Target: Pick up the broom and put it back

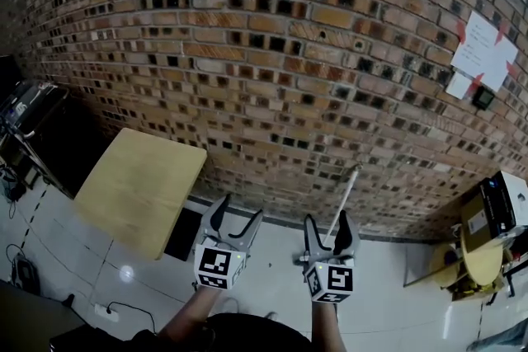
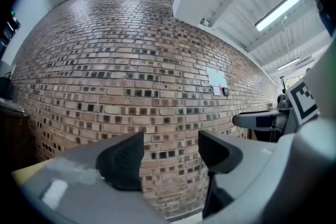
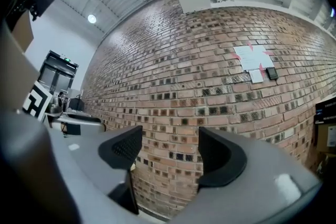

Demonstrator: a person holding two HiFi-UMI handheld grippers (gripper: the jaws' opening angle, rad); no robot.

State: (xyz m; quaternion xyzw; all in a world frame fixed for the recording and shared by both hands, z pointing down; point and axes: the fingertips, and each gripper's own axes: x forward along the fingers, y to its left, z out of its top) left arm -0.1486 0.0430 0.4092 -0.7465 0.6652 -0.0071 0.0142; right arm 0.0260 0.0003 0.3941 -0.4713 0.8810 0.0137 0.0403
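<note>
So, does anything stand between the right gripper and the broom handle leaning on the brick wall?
Nothing visible does. The broom handle leans on the brick wall just beyond the right gripper, whose open jaws frame only brickwork. The handle's lower end is hidden behind that gripper in the head view.

Red-brown brick wall point(image 1: 272, 53) flecked with black ahead of the left gripper point(image 1: 237, 217); pale yellow tabletop point(image 1: 140, 181) to its left

white ceiling strip lights point(image 2: 276, 10) lit the room evenly; fisheye distortion bowed the red-brown brick wall point(image 1: 272, 53); corners vignetted black.
</note>
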